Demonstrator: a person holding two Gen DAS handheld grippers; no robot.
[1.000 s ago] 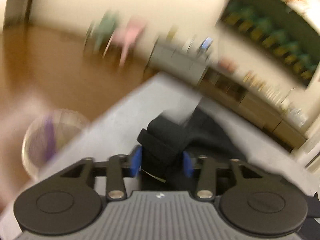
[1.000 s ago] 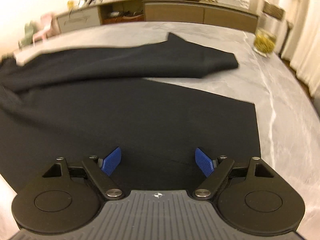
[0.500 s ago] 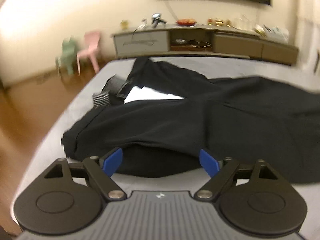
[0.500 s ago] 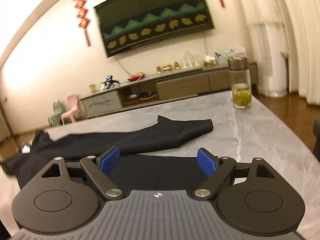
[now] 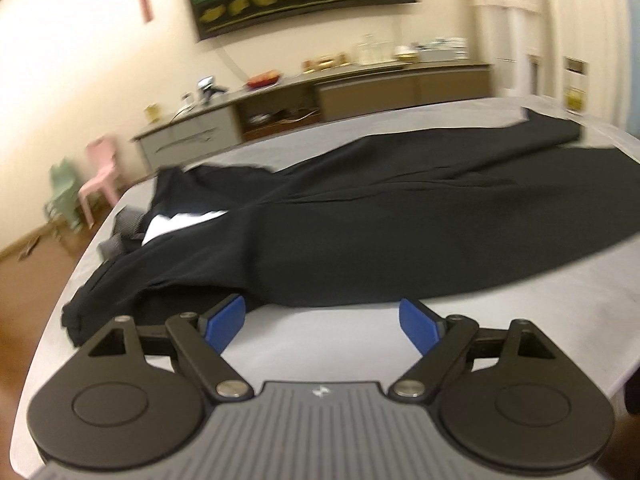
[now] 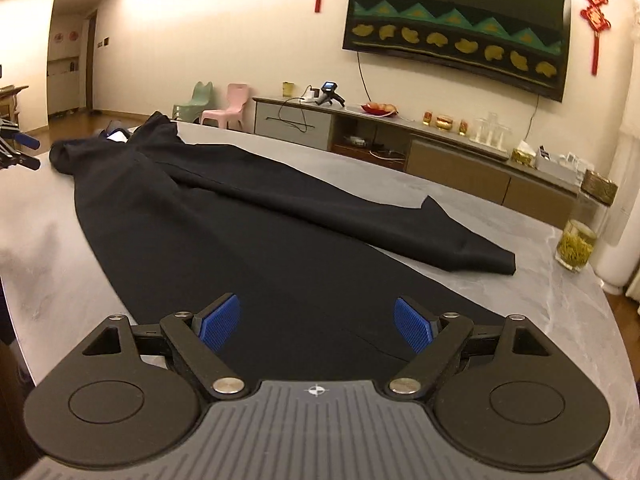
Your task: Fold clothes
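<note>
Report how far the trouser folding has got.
Done: the trousers lie spread flat on the table, legs apart. In hand: nothing; the left tool and right tool are open and empty. Left: every fold; the legs are not yet laid together.

A tea jar (image 6: 576, 249) stands near the table (image 6: 520, 280) edge.
</note>
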